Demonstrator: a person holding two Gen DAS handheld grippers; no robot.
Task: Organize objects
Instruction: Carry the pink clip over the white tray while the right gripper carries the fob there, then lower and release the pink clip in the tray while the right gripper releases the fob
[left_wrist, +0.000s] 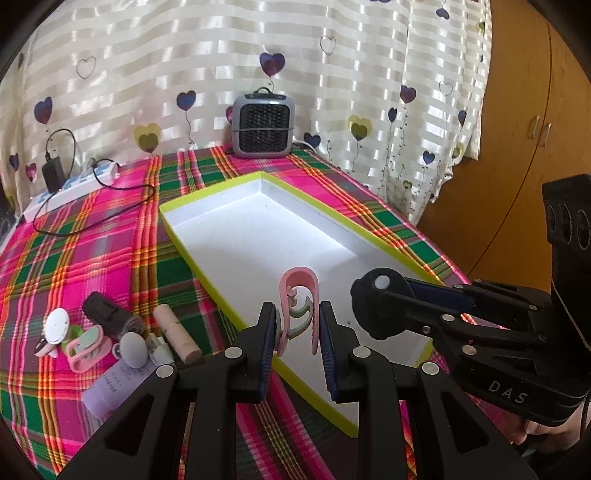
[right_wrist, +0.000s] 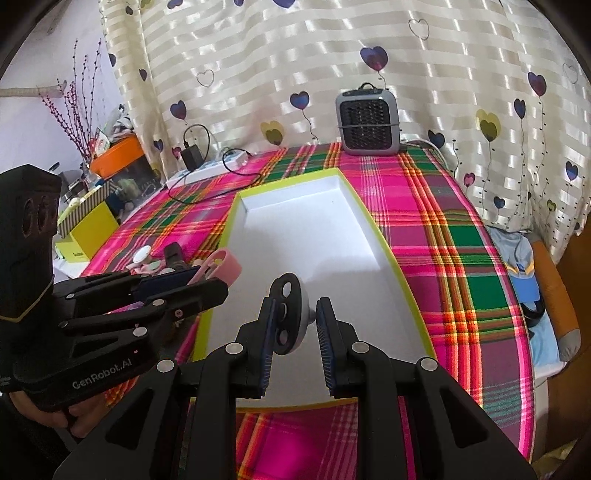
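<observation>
My left gripper (left_wrist: 298, 314) is shut on a pink hair clip (left_wrist: 300, 295) and holds it over the near end of the white tray with a lime rim (left_wrist: 207, 280). My right gripper (right_wrist: 294, 310) is shut on a round black and silver holder (right_wrist: 290, 314) above the same tray (right_wrist: 388, 251). In the left wrist view the right gripper (left_wrist: 373, 291) comes in from the right, beside the clip. A pile of small items lies left of the tray: a second pink clip (left_wrist: 88, 350), a lilac tube (left_wrist: 110, 387), a pink lipstick (left_wrist: 177, 332), a black case (left_wrist: 110, 314).
A grey mini heater (left_wrist: 263, 125) stands at the table's far edge by the curtain. A white power strip (left_wrist: 70, 184) with a black charger and cable lies at the far left. A yellow box (right_wrist: 88, 229) and clutter stand beyond the table's left side.
</observation>
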